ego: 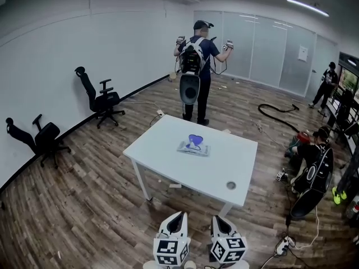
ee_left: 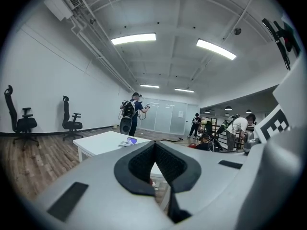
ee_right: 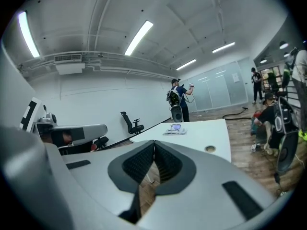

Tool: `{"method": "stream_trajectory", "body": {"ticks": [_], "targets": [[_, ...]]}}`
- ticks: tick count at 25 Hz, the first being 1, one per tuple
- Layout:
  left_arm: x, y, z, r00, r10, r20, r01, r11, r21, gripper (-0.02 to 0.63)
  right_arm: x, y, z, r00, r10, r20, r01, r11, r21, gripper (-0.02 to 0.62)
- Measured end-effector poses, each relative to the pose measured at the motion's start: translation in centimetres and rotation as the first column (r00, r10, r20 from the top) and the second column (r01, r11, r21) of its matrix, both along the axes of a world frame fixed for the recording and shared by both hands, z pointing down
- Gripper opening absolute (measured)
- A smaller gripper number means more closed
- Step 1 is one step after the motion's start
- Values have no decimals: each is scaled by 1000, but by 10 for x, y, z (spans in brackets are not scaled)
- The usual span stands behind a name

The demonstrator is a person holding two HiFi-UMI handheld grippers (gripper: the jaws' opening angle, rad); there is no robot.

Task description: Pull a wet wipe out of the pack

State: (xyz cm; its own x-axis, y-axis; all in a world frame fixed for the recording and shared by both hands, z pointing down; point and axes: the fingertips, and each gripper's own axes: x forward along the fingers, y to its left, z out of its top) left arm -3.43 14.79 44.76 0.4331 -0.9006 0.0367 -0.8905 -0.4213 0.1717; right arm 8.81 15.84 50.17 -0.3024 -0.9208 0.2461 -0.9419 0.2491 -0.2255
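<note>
Step in hand: the approach, by my reading. Nothing has been touched, and both grippers hang short of the table at the bottom of the head view.
Left gripper (ego: 178,215): jaws brought together, pads meeting at the tips, nothing between them. Its own view looks past them to the table beyond.
Right gripper (ego: 218,219): same story, jaws closed tip to tip and empty, just beside the left one.
Wet wipe pack (ego: 193,147): lying flat near the middle of the white table (ego: 227,162), centre frame in the head view and well apart from both grippers.
Pack top: a blue-violet piece stands up from it. Flap or wipe, I cannot tell at this range.
Table: otherwise bare except for a round cable hole (ego: 230,185) near the close corner.
Background: a person with a backpack (ego: 195,66) stands beyond the table, and two office chairs (ego: 100,97) sit at the left wall.
Next move: probably carry both grippers forward over the table, spread the jaws, steady the pack with one and pinch the raised piece with the other.
</note>
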Motion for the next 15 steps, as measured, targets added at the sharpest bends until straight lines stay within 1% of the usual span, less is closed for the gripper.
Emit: {"method": "stream_trajectory", "body": {"ticks": [5,9,15], "targets": [[11,-26,-1,1000,2,8,-2,1000,-2,-3,12,-29,5,1000,2,17,-1,1000,-22,11],[13,-43,-1,1000,-20,8,20,1000,-3,-3,16,-48,6,1000,-16,19,16,999,-34,11],[15,-59,1,999,-41,12,41,999,1,-3,24,-65,13,999,-9,39,12,998,-58,9]]}}
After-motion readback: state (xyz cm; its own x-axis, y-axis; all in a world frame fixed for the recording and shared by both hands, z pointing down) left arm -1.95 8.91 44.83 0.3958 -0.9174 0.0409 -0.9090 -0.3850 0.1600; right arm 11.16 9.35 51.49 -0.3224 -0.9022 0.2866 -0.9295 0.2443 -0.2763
